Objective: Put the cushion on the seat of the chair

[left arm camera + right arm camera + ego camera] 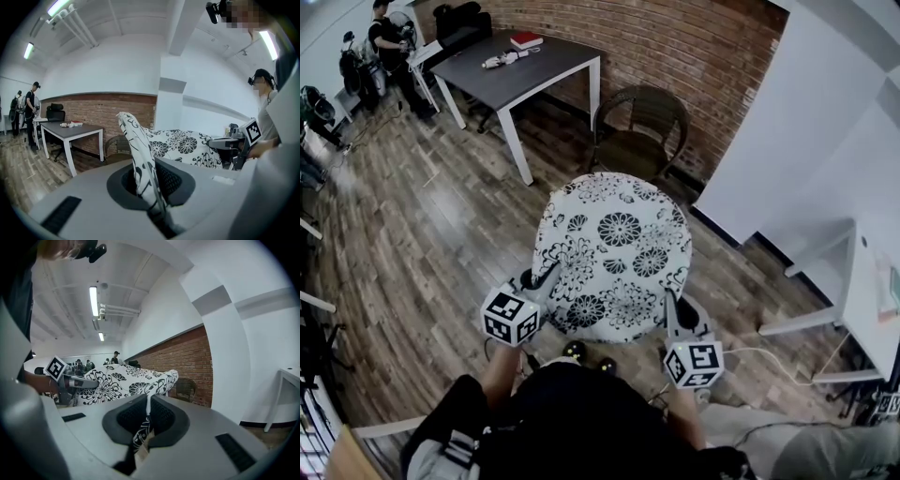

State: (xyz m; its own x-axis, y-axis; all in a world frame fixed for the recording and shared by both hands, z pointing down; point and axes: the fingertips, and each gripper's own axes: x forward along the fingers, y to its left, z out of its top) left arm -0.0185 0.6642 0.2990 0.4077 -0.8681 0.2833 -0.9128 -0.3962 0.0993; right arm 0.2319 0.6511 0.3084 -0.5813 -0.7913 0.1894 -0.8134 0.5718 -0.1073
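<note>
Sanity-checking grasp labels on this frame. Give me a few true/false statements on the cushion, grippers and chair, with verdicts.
1. The left gripper and the right gripper are each shut on the edge of the cushion. True.
2. The cushion lies on the seat of the chair. False: it is held in the air between the grippers, short of the chair, and the seat is bare.
3. The chair stands by the brick wall. True.
4. The cushion is plain grey. False: it is white with a black flower print.
</note>
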